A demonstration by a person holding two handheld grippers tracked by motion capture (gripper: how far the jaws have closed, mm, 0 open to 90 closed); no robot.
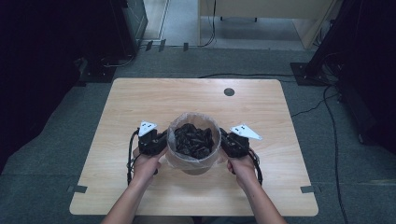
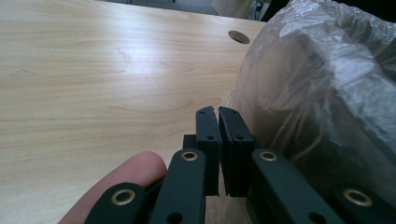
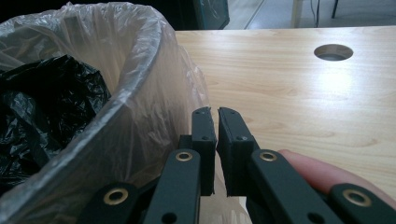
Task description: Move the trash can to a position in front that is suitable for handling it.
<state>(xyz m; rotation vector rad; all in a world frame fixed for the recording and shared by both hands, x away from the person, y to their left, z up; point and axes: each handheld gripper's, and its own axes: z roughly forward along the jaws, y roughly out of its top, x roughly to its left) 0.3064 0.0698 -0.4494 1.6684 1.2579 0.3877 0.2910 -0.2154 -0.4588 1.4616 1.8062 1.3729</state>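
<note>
A small round bin (image 1: pixel 195 166) stands at the table's middle front. A clear plastic liner (image 1: pixel 172 132) is folded over its rim, and crumpled black plastic (image 1: pixel 194 139) fills it. My left gripper (image 1: pixel 164 139) presses against the bin's left side and my right gripper (image 1: pixel 223 139) against its right side. In the left gripper view the left gripper (image 2: pixel 218 112) has its jaws together beside the liner (image 2: pixel 317 93), with film showing beneath them. In the right gripper view the right gripper (image 3: pixel 217 112) is closed against the liner's hanging skirt (image 3: pixel 154 116), next to the black plastic (image 3: pixel 42 107).
The light wooden table (image 1: pixel 140 102) has a round cable hole (image 1: pixel 229 92) at its far side. Cables run across the grey floor (image 1: pixel 308 109) on the right. Dark equipment stands at both sides of the room, and a wooden desk sits beyond the table.
</note>
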